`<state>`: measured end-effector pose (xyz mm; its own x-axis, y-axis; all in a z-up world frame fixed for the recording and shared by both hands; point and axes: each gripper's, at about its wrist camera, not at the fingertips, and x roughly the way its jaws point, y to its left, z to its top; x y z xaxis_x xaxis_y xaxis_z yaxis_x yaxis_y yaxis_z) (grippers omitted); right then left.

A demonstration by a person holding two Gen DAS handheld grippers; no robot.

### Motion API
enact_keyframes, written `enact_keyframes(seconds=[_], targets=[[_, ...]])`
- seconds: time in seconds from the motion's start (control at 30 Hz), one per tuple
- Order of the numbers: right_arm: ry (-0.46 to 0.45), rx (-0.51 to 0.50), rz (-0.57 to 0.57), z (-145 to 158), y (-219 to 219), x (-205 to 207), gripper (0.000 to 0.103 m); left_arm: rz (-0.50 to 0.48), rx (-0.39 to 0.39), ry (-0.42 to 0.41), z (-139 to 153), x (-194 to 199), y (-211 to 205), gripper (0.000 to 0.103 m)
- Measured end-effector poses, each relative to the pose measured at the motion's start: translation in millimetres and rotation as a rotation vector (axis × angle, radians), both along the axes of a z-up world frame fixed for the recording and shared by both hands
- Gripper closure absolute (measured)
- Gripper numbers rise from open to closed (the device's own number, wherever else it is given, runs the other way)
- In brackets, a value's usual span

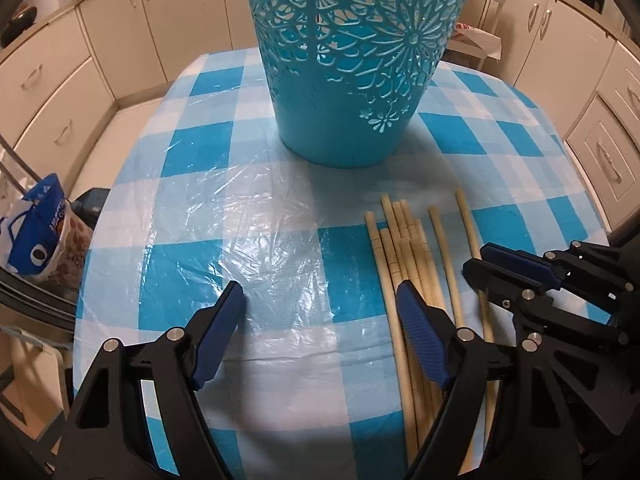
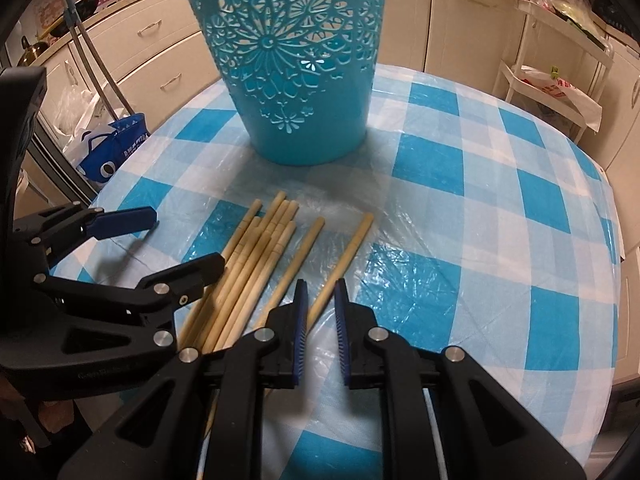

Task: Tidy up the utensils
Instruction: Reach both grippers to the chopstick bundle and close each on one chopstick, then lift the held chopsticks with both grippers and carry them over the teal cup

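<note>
Several wooden chopsticks (image 1: 404, 248) lie in a loose bundle on the blue checked tablecloth, also in the right wrist view (image 2: 256, 256). A tall teal cut-out basket (image 1: 352, 60) stands behind them, also in the right wrist view (image 2: 296, 64). My left gripper (image 1: 320, 300) is open and empty, its right finger over the bundle's left side. My right gripper (image 2: 321, 300) is nearly closed around the rightmost single chopstick (image 2: 348, 252), which lies on the table between the pads. It also shows in the left wrist view (image 1: 480, 268).
The round table (image 2: 520, 200) carries a plastic-covered checked cloth. Cream kitchen cabinets (image 1: 52, 80) surround it. A blue and white bag (image 1: 36, 232) sits on the floor at the left. A white rack with bags (image 2: 560, 80) stands at the right.
</note>
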<state>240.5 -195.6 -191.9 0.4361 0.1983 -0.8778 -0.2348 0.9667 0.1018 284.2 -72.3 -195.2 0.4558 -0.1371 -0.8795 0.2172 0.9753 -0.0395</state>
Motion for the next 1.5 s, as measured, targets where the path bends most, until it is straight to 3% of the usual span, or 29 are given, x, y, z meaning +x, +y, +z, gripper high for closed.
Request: enact_keyframes(seconds=[0.17,0.33,0.5,0.6,0.7,0.83,0.93,0.97,1.03,1.23,1.33,1.5], targets=[[0.003,-0.004,0.005,0.7,-0.7,-0.4,0.088,-0.012,0.06,-0.011,-3.4,-4.3,-0.3,0.032],[0.001,-0.003,-0.002,0.6,-0.7,-0.3,0.088,-0.009,0.061,-0.008,-3.0,-2.4,-1.1,0.034],[0.012,0.01,-0.018,0.6,-1.2,4.4,0.089,-0.055,0.055,-0.02,-0.4,1.5,-11.9,0.051],[0.037,0.023,0.001,1.3,0.5,8.8,0.093,-0.086,0.051,0.007,2.6,6.6,-14.6,0.069],[0.074,0.018,0.026,1.8,0.5,11.5,0.094,-0.116,0.036,0.061,4.9,13.1,-11.8,0.071],[0.098,-0.041,0.058,2.4,8.0,14.2,0.094,-0.157,0.095,0.071,5.0,12.9,-18.6,0.071],[0.086,-0.045,0.067,2.2,13.5,12.0,0.097,-0.179,0.073,0.05,5.0,9.0,-21.7,0.091],[0.091,-0.011,0.046,2.0,9.9,12.0,0.097,-0.177,0.05,0.053,5.7,7.6,-20.2,0.097],[0.097,0.073,-0.007,2.8,-1.3,10.0,0.097,-0.165,-0.007,0.053,8.8,3.9,-13.4,0.098],[0.034,0.382,-0.181,17.0,-41.7,-14.9,0.097,-0.128,-0.164,-0.155,56.7,-26.6,20.0,0.098],[0.005,0.52,-0.258,15.8,-58.1,-26.1,0.097,-0.117,-0.19,-0.236,79.3,-33.7,31.6,0.098],[-0.069,0.605,-0.301,27.3,-69.8,-34.6,0.097,-0.117,-0.272,-0.417,126.4,-36.5,40.8,0.098]])
